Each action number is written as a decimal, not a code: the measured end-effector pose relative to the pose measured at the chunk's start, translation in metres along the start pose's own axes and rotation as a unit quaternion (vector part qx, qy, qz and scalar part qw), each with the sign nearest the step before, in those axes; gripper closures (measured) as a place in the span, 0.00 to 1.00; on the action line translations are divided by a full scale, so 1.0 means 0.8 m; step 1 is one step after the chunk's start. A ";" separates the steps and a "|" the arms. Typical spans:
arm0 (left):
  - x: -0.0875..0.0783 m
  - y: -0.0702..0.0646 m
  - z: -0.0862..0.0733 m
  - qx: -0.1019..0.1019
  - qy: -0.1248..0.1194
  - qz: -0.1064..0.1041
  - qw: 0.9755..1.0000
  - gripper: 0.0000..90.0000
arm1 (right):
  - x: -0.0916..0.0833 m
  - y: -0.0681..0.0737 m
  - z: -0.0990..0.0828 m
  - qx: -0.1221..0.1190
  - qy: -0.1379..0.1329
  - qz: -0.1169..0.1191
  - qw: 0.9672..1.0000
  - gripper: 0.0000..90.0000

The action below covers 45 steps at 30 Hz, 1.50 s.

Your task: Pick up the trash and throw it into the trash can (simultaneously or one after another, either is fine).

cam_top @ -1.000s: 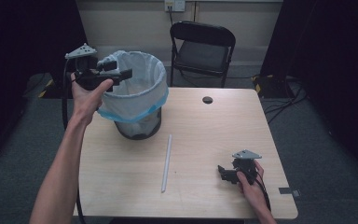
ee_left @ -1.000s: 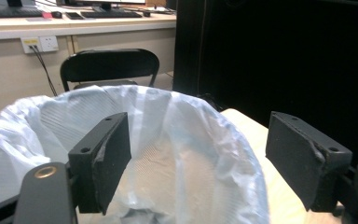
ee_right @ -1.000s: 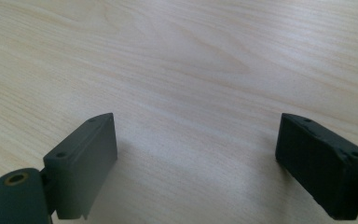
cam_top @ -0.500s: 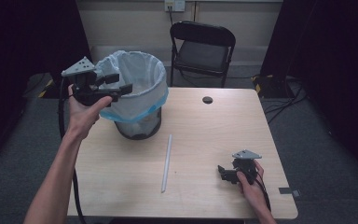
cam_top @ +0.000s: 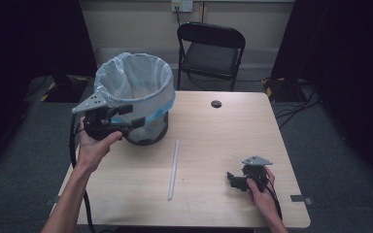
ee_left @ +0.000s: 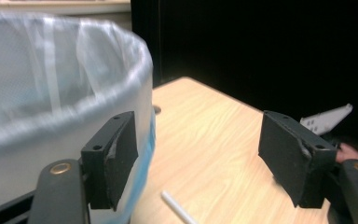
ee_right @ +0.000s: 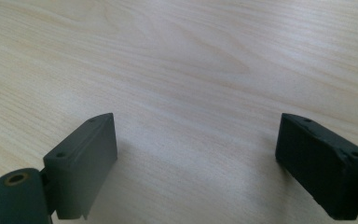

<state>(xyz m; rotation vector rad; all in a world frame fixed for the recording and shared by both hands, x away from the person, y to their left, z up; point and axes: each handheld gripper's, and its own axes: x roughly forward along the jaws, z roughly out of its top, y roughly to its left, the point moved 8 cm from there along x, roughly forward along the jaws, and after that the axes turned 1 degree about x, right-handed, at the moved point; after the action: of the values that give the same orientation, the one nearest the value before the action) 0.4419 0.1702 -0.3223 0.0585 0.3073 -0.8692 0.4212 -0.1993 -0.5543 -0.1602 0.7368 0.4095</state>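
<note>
A light wood-grain table stands on grey carpet in a dim room hung with dark curtains, a pale wall at the back. Behind the table, a black folding chair faces it, with a wall outlet above and cables trailing across the floor to the table's right. A round dark grommet hole sits near the table's far edge.

On the table's far left corner stands a black wire-mesh bin lined with a pale blue-tinted plastic bag. The left gripper, held in the person's left hand, hangs in the air just beside the bin's near-left side, jaws spread wide with nothing between them. A white straw lies on the table in front of the bin, toward the middle, well apart from both tools.

Near the table's front right corner, the right gripper rests low over the wood in the right hand, jaws parted and empty.

No brand, label or writing can be read.
</note>
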 end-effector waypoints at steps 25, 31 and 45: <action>0.060 -0.047 -0.166 -0.040 0.108 -0.043 0.992 0.34 | 0.000 0.000 0.000 0.000 0.000 0.000 1.000 0.13; 0.079 -0.069 -0.199 -0.025 0.149 -0.061 0.987 0.40 | 0.000 0.000 0.000 0.000 0.000 0.000 1.000 0.13; 0.105 -0.101 -0.256 -0.012 0.212 -0.055 0.976 0.37 | 0.000 0.000 0.000 0.001 0.000 0.001 1.000 0.13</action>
<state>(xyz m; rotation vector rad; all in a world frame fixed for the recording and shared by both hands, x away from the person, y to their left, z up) 0.3815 0.0917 -0.5362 0.2070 0.7263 -0.9599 0.4210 -0.1991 -0.5543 -0.1575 0.7384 0.4100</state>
